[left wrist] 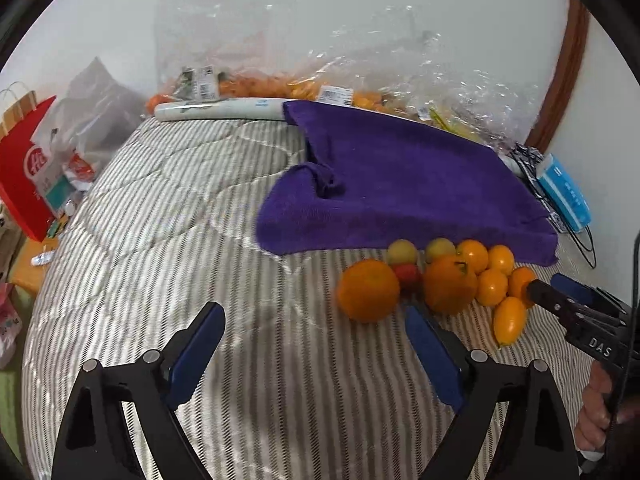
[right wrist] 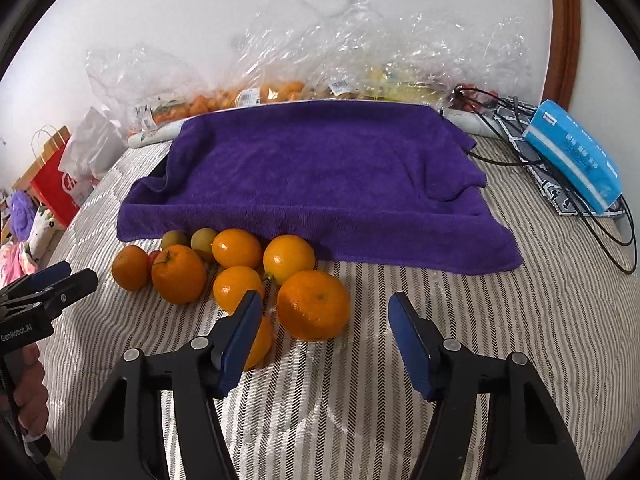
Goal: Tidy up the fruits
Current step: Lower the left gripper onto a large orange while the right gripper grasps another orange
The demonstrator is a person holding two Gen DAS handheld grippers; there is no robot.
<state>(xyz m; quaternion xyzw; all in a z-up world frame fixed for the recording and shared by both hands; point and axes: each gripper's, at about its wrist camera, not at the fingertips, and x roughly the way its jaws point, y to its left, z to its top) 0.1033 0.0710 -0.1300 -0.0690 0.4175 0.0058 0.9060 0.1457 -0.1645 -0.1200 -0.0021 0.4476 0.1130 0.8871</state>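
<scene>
A pile of fruit lies on the striped bedspread in front of a purple towel [right wrist: 320, 176] draped over a tray: big oranges [right wrist: 313, 305] [left wrist: 368, 290], smaller yellow-orange citrus [right wrist: 237, 248], two greenish fruits [right wrist: 204, 241] and a small red one [left wrist: 408, 274]. My right gripper [right wrist: 325, 320] is open, with the nearest big orange between its fingertips and just beyond them. It also shows in the left wrist view [left wrist: 556, 292]. My left gripper [left wrist: 316, 336] is open and empty, left of the pile. It also shows in the right wrist view [right wrist: 68, 276].
Clear plastic bags of fruit [right wrist: 248, 96] lie along the wall behind the towel. A blue tissue pack [right wrist: 572, 156] and black cables [right wrist: 600, 220] lie at the right. A red paper bag [left wrist: 24, 168] and other bags stand off the bed's left edge.
</scene>
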